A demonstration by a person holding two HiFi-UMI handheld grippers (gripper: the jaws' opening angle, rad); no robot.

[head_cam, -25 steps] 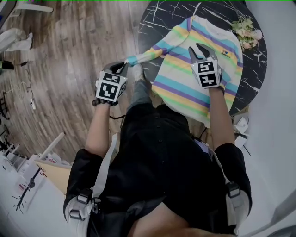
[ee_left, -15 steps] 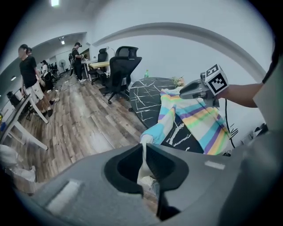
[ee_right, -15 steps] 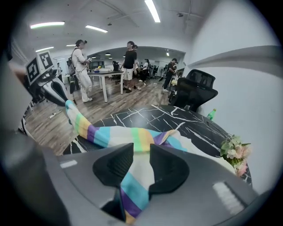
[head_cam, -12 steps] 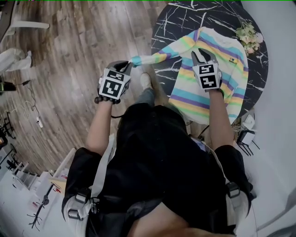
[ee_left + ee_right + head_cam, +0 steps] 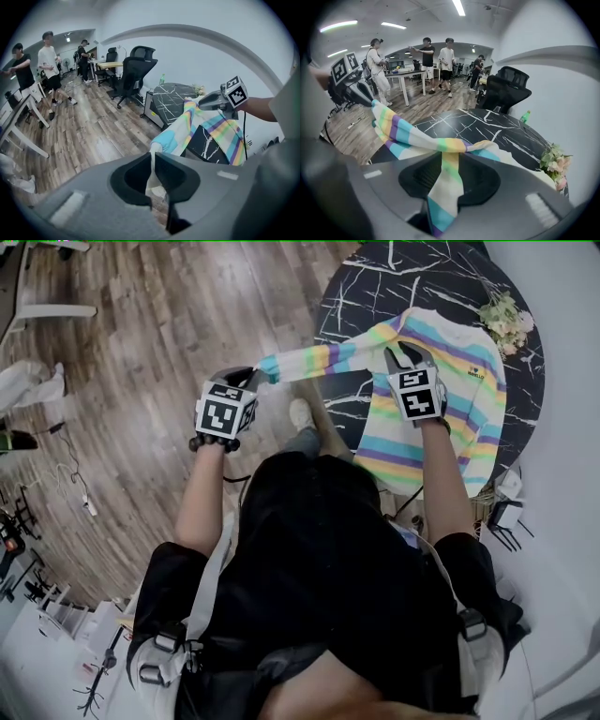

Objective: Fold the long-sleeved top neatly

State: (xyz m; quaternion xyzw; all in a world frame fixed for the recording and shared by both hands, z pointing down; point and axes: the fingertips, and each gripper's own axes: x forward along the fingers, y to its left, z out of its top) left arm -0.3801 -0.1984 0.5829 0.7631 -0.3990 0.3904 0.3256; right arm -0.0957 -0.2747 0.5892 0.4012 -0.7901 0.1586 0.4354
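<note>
since a second ago the left gripper has pulled away sideways, and the sleeve looks stretched out longer between the two claws. its jaws are pinched nearly closed on the cuff. the right gripper is clamped on a bunch of striped fabric where the sleeve meets the body. the long-sleeved top lies on the round black table. the sleeve's long axis runs claw to claw, out past the table edge over the floor. so i'd guess the left hand, out at the cuff end, has to carry it back across the body.
</note>
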